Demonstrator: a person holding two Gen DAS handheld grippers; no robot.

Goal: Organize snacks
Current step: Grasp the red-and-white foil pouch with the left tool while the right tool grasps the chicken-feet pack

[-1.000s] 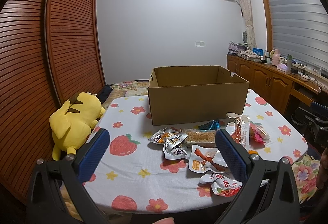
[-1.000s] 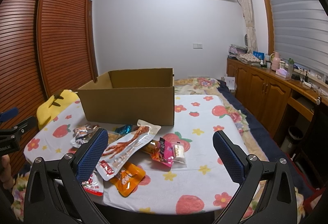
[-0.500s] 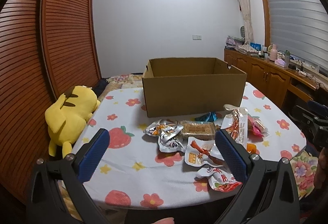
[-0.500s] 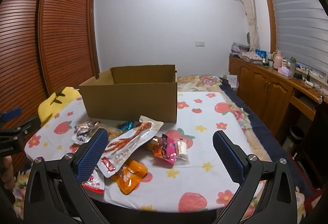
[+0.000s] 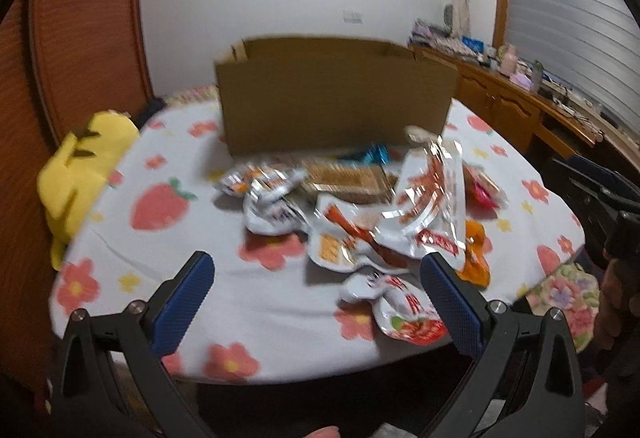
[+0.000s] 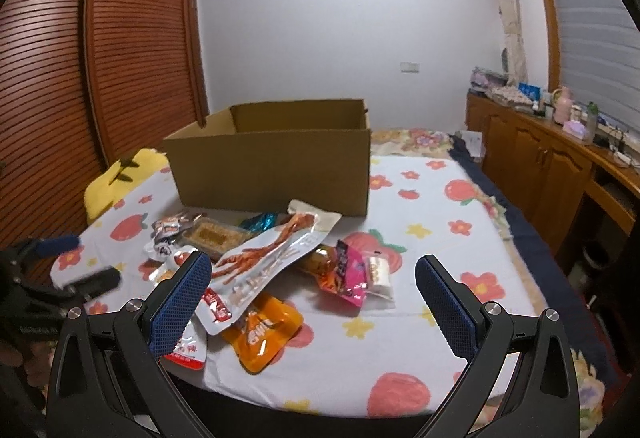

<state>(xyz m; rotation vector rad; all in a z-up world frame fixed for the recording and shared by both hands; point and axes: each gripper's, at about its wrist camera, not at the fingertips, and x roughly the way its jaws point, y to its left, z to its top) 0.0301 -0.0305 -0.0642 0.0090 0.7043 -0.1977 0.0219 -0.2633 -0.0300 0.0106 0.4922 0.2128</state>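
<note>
1. Two blue-padded fingers of the left gripper (image 5: 316, 290) stand wide apart and hold nothing in the left wrist view. The snack packets (image 5: 360, 205) lie heaped on the strawberry-print tablecloth (image 5: 160, 205) beyond the fingertips, with one red-and-white pouch (image 5: 404, 318) just inside the right-hand finger (image 5: 450, 302). An open cardboard box (image 5: 332, 105) stands behind the heap, and a yellow plush toy (image 5: 80, 173) lies at the cloth's left edge.

2. From the right wrist view, the right gripper (image 6: 312, 298) is likewise spread wide and empty. A long chicken-feet packet (image 6: 276, 258) and an orange pouch (image 6: 262, 330) lie between its fingers, the packet's near end beside the left-hand pad (image 6: 180, 302). A pink packet (image 6: 352, 270) lies further in.
</note>
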